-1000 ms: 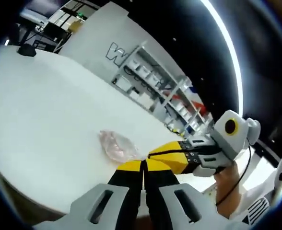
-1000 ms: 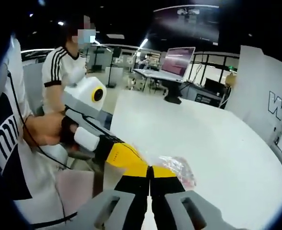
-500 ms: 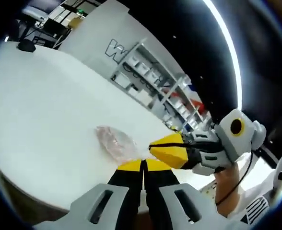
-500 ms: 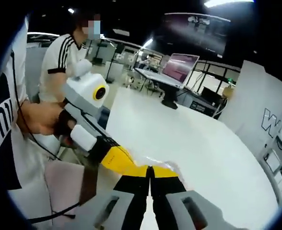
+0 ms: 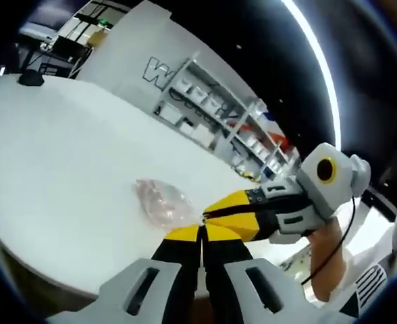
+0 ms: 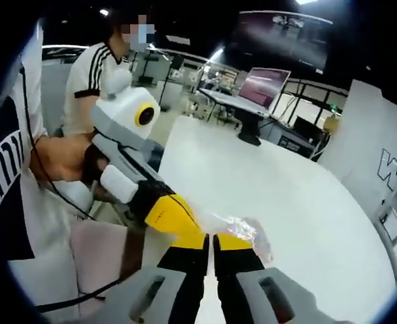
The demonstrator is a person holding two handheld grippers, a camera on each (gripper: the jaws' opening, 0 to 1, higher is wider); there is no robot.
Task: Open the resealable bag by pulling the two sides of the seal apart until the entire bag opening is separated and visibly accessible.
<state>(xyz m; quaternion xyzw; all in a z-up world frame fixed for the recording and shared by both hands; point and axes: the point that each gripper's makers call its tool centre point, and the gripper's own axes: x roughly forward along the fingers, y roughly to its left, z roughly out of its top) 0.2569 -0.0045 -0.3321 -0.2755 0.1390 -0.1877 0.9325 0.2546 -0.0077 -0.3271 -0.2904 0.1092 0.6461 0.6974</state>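
The clear resealable bag (image 5: pixel 162 201), with pinkish contents, hangs just over the white table (image 5: pixel 63 169). My left gripper (image 5: pixel 202 231) has its yellow-tipped jaws shut on the bag's near edge. From the right, my right gripper (image 5: pixel 215 214) comes in with its jaws pressed together at the same edge. In the right gripper view the bag (image 6: pixel 244 233) lies just beyond my right gripper (image 6: pixel 210 240), which is shut on its rim. The left gripper (image 6: pixel 200 229) reaches in from the left and meets it there. I cannot see the bag's mouth.
The white table (image 6: pixel 300 196) stretches far ahead. A monitor (image 6: pixel 260 89) on a black stand sits at its far end. Shelving (image 5: pixel 215 118) and a white panel with a letter W stand behind. A person's hand (image 6: pixel 60 158) holds the left gripper; another person (image 6: pixel 94 77) sits nearby.
Both hands have tilted slightly, so the views have shifted. More of the bag shows past the right gripper's tips than half a second ago. Both grippers stay pinched on its edge.
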